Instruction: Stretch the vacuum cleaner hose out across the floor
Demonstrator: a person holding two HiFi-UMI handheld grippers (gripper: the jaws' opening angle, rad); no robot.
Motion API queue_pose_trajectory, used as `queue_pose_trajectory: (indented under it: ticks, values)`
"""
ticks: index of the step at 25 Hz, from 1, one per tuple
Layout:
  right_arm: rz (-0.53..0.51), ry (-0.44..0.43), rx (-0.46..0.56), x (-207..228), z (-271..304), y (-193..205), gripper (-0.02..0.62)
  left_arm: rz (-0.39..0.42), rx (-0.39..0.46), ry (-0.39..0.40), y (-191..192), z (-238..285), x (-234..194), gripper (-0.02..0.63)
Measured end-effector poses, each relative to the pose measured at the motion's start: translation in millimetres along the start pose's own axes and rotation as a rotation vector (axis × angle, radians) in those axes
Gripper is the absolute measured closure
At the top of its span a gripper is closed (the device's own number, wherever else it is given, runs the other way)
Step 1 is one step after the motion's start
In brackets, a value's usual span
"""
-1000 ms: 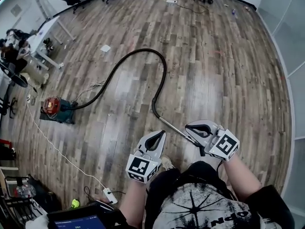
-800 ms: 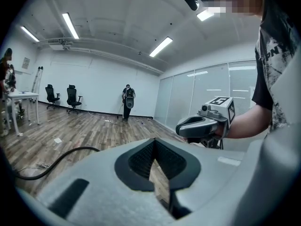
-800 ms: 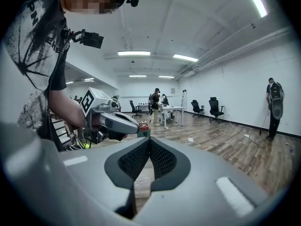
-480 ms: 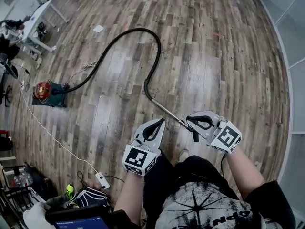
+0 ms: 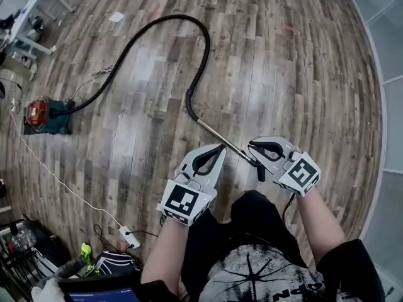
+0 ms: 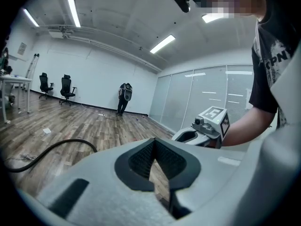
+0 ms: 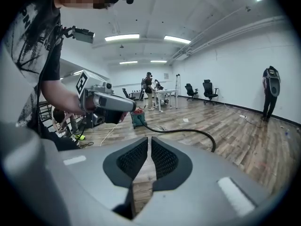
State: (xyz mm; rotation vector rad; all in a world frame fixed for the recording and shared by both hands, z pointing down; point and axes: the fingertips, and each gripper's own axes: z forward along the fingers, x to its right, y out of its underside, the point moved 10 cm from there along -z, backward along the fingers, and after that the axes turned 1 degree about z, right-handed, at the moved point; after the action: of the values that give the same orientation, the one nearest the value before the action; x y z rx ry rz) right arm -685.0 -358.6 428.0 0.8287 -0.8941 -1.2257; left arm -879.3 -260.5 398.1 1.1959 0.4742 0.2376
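Looping hose (image 5: 188, 98) meets vacuum cleaner (image 5: 44, 115); power strip (image 5: 128, 237) nearby.

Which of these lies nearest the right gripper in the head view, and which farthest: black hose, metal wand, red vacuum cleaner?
1. metal wand, right beside the tips of the right gripper, running up-left.
2. black hose, curling away ahead, centre.
3. red vacuum cleaner, far left.
The gripper's jaws have just been opening, with nothing between them.

Matt black hose (image 5: 199, 73), shiny metal wand (image 5: 220, 138), wooden floor (image 5: 302, 74)
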Motion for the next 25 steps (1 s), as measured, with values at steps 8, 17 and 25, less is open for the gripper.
queue_pose_trajectory:
  ticks: [8,17,25]
  values:
    - [0.02,0.028,-0.151,49.9,119.4,162.6,0.436,-0.007,0.034,-0.035,118.0,31.2,-75.3,0.604]
    - [0.081,0.06,-0.413,99.4,238.5,408.1,0.354,0.03,0.076,-0.068,248.1,88.8,-106.5,0.604]
    - [0.173,-0.012,-0.711,105.6,297.7,586.3,0.331,0.038,0.036,-0.181,312.5,73.7,-93.5,0.604]
